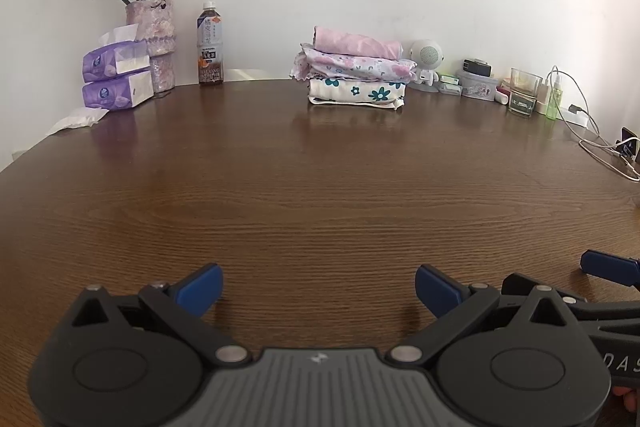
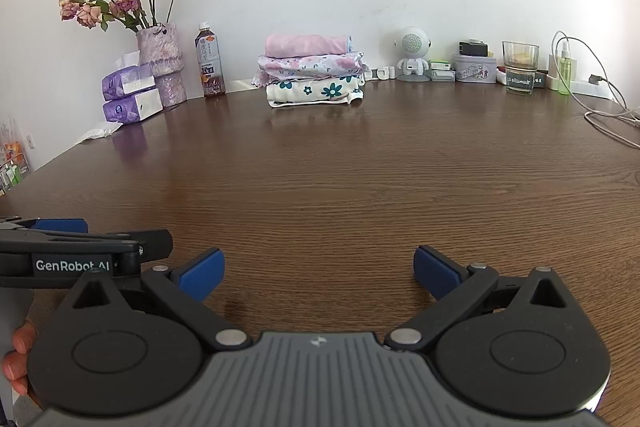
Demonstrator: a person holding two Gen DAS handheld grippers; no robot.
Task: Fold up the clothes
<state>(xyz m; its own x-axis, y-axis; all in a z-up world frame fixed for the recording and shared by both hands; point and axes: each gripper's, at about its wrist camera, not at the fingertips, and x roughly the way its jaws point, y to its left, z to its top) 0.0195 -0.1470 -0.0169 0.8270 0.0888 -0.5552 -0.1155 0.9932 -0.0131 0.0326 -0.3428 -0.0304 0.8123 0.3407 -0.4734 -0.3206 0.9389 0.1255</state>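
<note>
While the table (image 1: 320,187) lies bare across its whole near half, the task looks finished or between garments: a stack of three folded clothes (image 1: 356,71) sits at the far edge by the wall, none unfolded in view. Left claw (image 1: 319,289) and right claw (image 2: 318,273) hover side by side over the wood, both spread wide, grasping nothing. Clutter stays back: vase of flowers (image 1: 154,43), tissue packs (image 1: 116,75), bottle (image 1: 210,45), cable (image 1: 596,143). Nothing blocks the reach.

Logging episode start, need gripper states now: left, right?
Left gripper: open, holding nothing, over bare table.
Right gripper: open, holding nothing; folded clothes stack sits far off by the wall.
</note>
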